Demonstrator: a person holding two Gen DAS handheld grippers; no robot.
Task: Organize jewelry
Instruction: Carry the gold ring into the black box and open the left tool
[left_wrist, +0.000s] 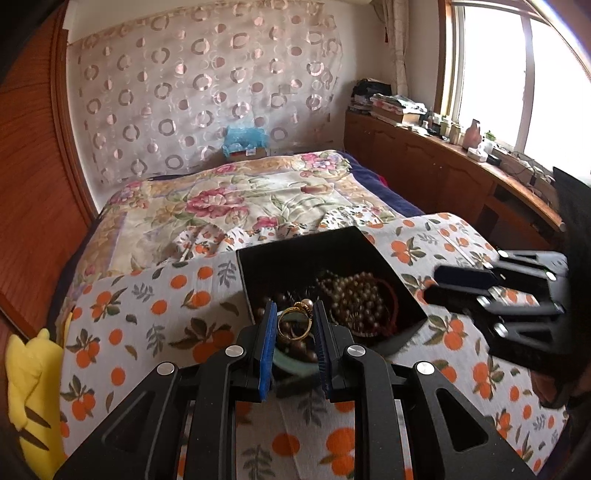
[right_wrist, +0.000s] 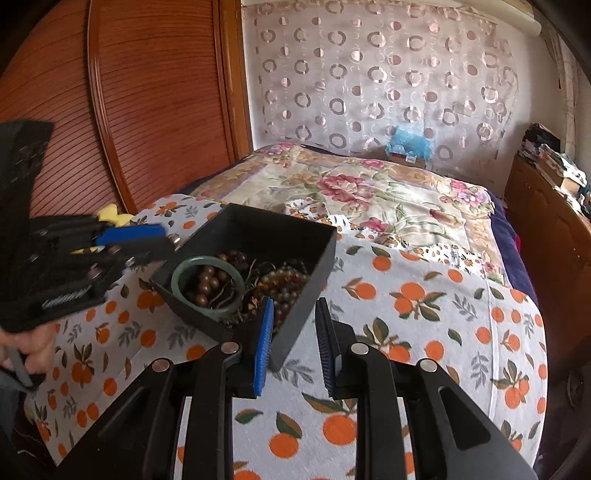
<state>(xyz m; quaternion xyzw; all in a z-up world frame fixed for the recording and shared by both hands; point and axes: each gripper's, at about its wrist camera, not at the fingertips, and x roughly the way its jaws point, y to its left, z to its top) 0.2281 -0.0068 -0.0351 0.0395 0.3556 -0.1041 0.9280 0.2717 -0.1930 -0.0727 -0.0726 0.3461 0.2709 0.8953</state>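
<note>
A black open box (left_wrist: 306, 251) (right_wrist: 314, 269) sits on an orange-print cloth and holds several pieces of jewelry: a pearl strand (left_wrist: 354, 291), brown bead strands (right_wrist: 207, 280), a green bangle (right_wrist: 184, 273). My left gripper (left_wrist: 294, 314) is shut on a gold ring (left_wrist: 293, 320) and holds it just over the box's near edge. It also shows in the right wrist view (right_wrist: 155, 240), left of the box. My right gripper (right_wrist: 293, 306) is open and empty, its left finger at the box's near right corner. In the left wrist view it (left_wrist: 443, 282) hovers right of the box.
The orange-print cloth (right_wrist: 424, 295) covers a raised surface in front of a bed with a floral quilt (left_wrist: 236, 195). A yellow plush toy (left_wrist: 33, 384) lies at the left. A wooden sliding door (right_wrist: 155, 96) stands left, a cluttered wooden sill (left_wrist: 461, 155) right.
</note>
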